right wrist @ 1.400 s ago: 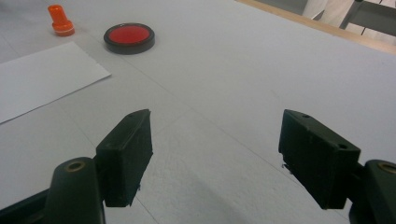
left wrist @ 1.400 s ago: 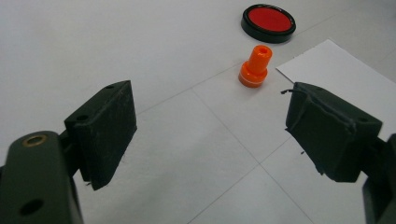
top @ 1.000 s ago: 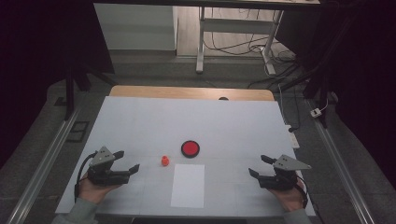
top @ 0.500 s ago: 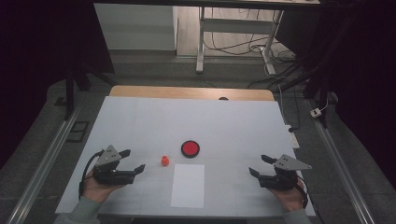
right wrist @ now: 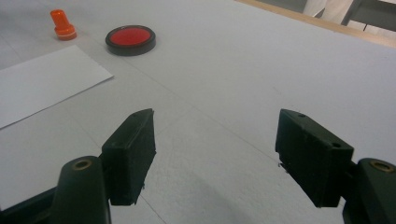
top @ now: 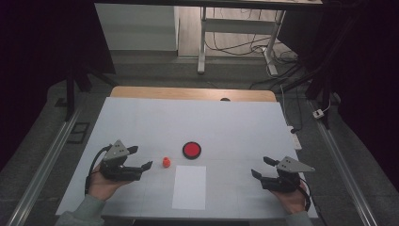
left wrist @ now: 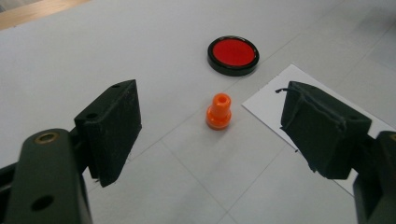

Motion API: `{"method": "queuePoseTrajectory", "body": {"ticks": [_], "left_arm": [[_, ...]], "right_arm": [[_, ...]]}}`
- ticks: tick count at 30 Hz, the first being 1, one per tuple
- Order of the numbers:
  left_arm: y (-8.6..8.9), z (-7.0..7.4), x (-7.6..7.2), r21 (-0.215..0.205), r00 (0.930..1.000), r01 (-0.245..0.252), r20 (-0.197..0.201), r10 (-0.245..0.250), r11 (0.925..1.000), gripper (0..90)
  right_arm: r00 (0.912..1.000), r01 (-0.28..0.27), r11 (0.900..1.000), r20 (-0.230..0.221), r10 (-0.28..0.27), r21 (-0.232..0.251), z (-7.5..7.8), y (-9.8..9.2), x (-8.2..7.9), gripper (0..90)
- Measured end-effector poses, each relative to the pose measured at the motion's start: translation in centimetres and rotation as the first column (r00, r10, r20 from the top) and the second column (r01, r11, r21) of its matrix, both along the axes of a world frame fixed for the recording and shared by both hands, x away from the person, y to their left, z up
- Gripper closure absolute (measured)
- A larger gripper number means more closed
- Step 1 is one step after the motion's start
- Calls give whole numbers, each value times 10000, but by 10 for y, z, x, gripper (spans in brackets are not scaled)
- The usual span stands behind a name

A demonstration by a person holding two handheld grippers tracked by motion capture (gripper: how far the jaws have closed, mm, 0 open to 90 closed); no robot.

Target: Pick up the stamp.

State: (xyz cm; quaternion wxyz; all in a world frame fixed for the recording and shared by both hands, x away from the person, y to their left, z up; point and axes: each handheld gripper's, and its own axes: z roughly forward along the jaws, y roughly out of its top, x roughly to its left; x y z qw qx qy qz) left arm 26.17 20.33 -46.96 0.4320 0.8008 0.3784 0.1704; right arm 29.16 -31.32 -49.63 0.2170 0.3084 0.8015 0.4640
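On the table: everything is being kept in the near half.
Left gripper: being held with jaws spread wide, nothing between them.
Orange stamp: being left upright at the gripper's 3 o'clock, just beside it.
Right gripper: being held agape at 5 o'clock on the table.

The small orange stamp looks like smooth, slightly glossy plastic. The round ink pad has a shiny black plastic rim around a matt red face. The white sheet looks like matt paper. The table is matt pale grey, with a wooden far edge. The left gripper has matt black, rough-edged pads.
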Motion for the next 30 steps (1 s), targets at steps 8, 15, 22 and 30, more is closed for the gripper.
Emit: {"method": "queuePoseTrajectory", "body": {"ticks": [8, 15, 22, 30], "left_arm": [[-11, 3, 12, 394, 9996, 258, -159, -252, 9989, 211], [-16, 2, 20, 640, 9989, 382, -307, -363, 9972, 215], [-29, -4, 34, 646, 9959, 603, -709, -557, 9961, 214], [-48, -12, 45, 1080, 9908, 1022, -992, -916, 9889, 220]], "right_arm": [[9999, -154, 9997, -23, 153, -173, -1, 6, -1, 282], [9997, -203, 9996, -147, 200, -204, -3, 8, 1, 283], [9994, -308, 9995, -145, 306, -92, -5, 9, 1, 286], [9995, -267, 9995, -149, 264, -166, -5, 9, 1, 286]]}}
